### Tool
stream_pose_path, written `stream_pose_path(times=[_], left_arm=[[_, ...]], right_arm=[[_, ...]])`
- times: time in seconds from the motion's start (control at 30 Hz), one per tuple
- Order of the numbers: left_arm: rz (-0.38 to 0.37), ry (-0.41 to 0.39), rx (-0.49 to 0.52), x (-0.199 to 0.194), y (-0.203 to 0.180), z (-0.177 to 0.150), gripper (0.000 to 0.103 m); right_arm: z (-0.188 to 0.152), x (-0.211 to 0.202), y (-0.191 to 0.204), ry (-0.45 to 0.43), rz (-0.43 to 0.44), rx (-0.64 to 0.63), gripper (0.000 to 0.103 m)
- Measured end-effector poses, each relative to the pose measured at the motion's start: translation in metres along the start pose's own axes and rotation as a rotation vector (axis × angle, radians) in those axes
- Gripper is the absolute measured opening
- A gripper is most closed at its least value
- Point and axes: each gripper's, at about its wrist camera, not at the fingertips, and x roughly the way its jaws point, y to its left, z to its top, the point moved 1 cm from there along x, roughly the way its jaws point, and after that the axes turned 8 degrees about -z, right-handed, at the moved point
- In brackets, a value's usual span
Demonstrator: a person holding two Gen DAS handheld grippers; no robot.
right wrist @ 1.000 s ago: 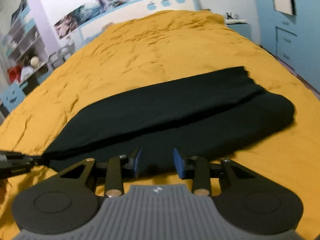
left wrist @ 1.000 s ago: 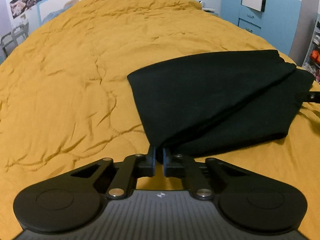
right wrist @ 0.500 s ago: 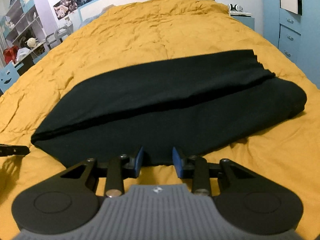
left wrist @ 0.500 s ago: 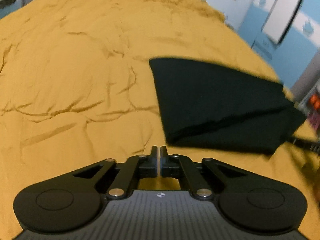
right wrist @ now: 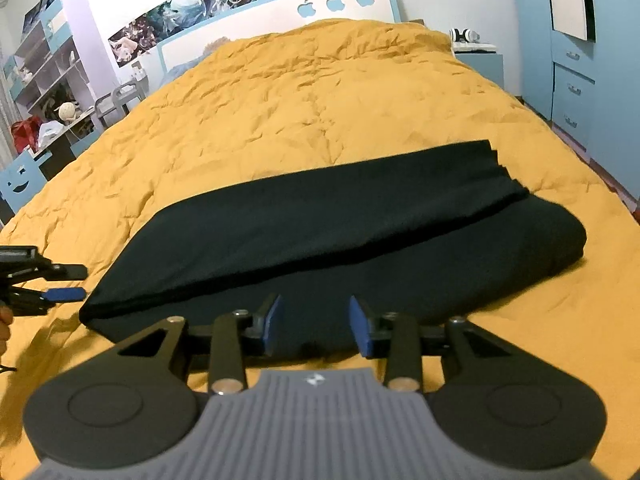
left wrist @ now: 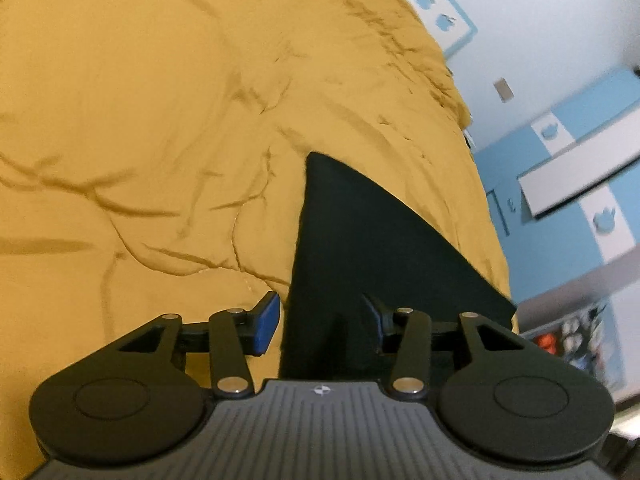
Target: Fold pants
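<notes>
Fingers of both grippers, left gripper (left wrist: 316, 322) & right gripper (right wrist: 314, 326), are opening, nothing pinched. Soft black folded pants (right wrist: 332, 236) lie on yellow bed cover (right wrist: 320, 92). Grab near edge w/ both, lift evenly.

Apple-logo cutouts on headboard (right wrist: 336, 2); seemingly no text.

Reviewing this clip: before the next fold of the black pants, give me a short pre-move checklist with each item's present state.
1. Pants lie folded lengthwise on the yellow bedspread: ok.
2. Left gripper free of cloth: jaws opening, pads not pressing, pants end between them: ok.
3. Right gripper empty: jaws opening over the near edge, nothing pinched: ok.
4. Top layer's edges aligned with the lower: offset, far-right hem stepped: not ok.
5. Bedspread beyond the pants bare for folding: ok.
6. Waistband or cuff at the left end: cannot tell.
</notes>
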Motion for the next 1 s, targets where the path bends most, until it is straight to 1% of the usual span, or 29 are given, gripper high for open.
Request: stream_pose_path(times=[0.1,0.17,0.23,0.27,0.33,0.43,0.47,0.5,0.53,0.6,0.7,0.77,0.87,0.93,1.0], left_arm=[[-0.027,0.016,-0.056,0.013,0.011,0.002,0.052],[-0.045,0.023,-0.071,0.019,0.014,0.003,0.052],[-0.057,0.025,-0.081,0.025,0.018,0.003,0.052],[-0.064,0.026,-0.084,0.027,0.019,0.002,0.052],[-0.077,0.026,-0.089,0.030,0.022,0.002,0.052],[-0.113,0.025,-0.105,0.037,0.024,0.003,0.051],[-0.124,0.023,-0.109,0.039,0.024,0.003,0.048],[-0.127,0.020,-0.113,0.041,0.024,0.004,0.040],[-0.125,0.017,-0.113,0.042,0.025,0.005,0.036],[-0.133,0.011,-0.117,0.044,0.025,0.007,0.017],[-0.141,-0.007,-0.097,0.038,0.017,0.009,0.012],[-0.135,-0.021,-0.068,0.033,0.005,0.011,0.011],[-0.108,-0.035,-0.012,0.025,-0.027,0.019,0.011],[-0.083,-0.036,0.023,0.023,-0.052,0.024,0.010],[-0.057,-0.029,0.063,0.021,-0.080,0.027,0.010]], right_arm=[[0.001,0.003,-0.008,0.002,0.000,0.003,0.038],[0.002,0.004,-0.017,0.007,-0.007,0.012,0.039],[0.003,0.004,-0.032,0.013,-0.016,0.047,0.041],[0.003,0.004,-0.043,0.018,-0.018,0.085,0.043],[0.003,0.001,-0.066,0.016,-0.029,0.163,0.052],[0.001,-0.006,-0.104,0.003,-0.052,0.302,0.053],[-0.001,-0.007,-0.118,0.001,-0.057,0.361,0.053],[-0.003,-0.007,-0.129,0.002,-0.062,0.409,0.053],[-0.005,-0.008,-0.140,0.000,-0.072,0.454,0.053],[-0.007,-0.009,-0.150,-0.009,-0.085,0.490,0.053],[-0.004,-0.010,-0.146,-0.017,-0.076,0.464,0.051],[0.004,-0.008,-0.135,-0.015,-0.062,0.399,0.050],[0.014,-0.005,-0.117,-0.004,-0.064,0.299,0.050],[0.018,-0.003,-0.109,0.004,-0.063,0.260,0.050],[0.024,-0.001,-0.103,0.006,-0.041,0.241,0.049]])
